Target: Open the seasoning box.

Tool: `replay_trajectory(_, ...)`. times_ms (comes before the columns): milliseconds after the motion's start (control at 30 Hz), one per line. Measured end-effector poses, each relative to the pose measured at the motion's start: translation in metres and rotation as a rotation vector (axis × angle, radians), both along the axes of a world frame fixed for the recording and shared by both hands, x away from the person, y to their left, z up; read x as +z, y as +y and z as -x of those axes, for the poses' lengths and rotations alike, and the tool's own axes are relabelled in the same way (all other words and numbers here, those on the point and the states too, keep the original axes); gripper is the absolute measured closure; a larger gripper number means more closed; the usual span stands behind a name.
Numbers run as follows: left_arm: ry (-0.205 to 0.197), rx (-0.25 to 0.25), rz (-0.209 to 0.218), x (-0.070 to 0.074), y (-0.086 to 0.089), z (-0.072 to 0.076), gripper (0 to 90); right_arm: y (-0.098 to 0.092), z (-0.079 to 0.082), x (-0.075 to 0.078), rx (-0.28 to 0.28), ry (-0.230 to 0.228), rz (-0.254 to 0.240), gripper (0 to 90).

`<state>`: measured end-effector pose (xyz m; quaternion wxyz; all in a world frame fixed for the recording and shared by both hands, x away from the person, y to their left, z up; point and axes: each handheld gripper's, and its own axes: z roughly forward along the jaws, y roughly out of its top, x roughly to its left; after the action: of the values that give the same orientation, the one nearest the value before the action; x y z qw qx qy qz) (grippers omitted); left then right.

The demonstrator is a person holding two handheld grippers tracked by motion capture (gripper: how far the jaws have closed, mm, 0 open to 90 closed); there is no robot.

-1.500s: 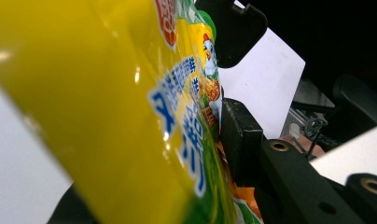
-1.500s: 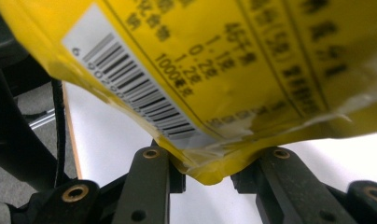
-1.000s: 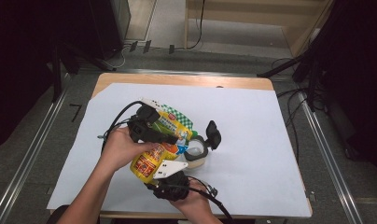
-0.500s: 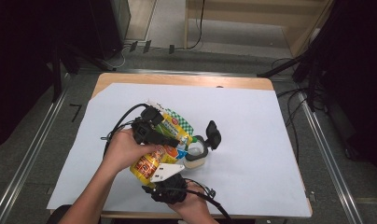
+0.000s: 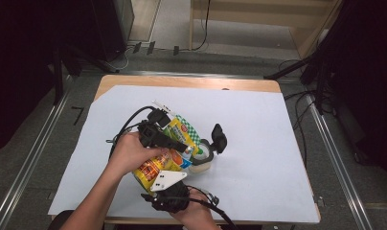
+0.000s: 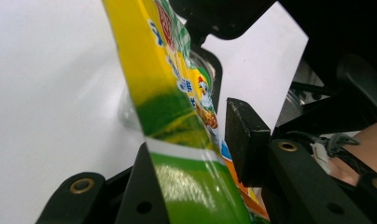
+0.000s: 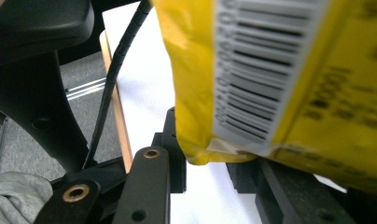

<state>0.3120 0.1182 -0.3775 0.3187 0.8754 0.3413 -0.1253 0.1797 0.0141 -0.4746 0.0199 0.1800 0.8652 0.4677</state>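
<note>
You're holding the yellow-green snack bag off the table btwn both grippers, near the front-left of the white sheet.

L gripper is coming in from the left over the top of the bag. In the left gripper view the bag is standing between the jaws, pressed against one jaw; the other pad is sitting right beside the film, and I can't tell if it's actually touching. So the L grip is prob pinching the bag's upper part, but that's not certain.

R gripper is working from the near edge, below the bag. In the right gripper view the barcode corner is lying between the jaws w/ both pads closing on the seam — reading as a pinch on the bottom end.

Key relation: the bag's long axis is running diagonally, near-left to far-right. The clear cup is sitting just beside the bag's far-right end, w/ a black lid or cap just past it. The L gripper is nearer the cup. If you're pouring or tearing, you're prob needing to keep that far-right end pointing at the cup while the R grip is steadying the low end. Risk: the film slipping on the L side.
</note>
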Motion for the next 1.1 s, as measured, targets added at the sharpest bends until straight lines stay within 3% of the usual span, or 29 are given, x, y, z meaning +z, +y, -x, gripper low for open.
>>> replay_trajectory(333,0.017,0.05,-0.031,0.004,-0.003,-0.004,77.2,0.001,-0.003,0.001,-0.015,0.023,-0.021,68.4)
replay_trajectory(433,0.019,0.052,-0.04,0.007,-0.004,-0.005,77.9,0.001,-0.003,0.003,-0.022,0.0,-0.026,69.1)
replay_trajectory(600,0.021,0.043,-0.054,0.007,-0.01,-0.007,76.3,-0.002,-0.005,0.005,-0.027,0.01,-0.034,72.5)
replay_trajectory(800,0.022,0.038,-0.025,0.009,-0.006,-0.007,72.8,-0.003,-0.003,0.009,-0.006,0.02,-0.06,72.5)
replay_trajectory(1100,0.072,0.038,0.011,0.008,-0.003,-0.003,67.5,-0.005,-0.005,0.01,-0.014,0.038,-0.069,72.9)
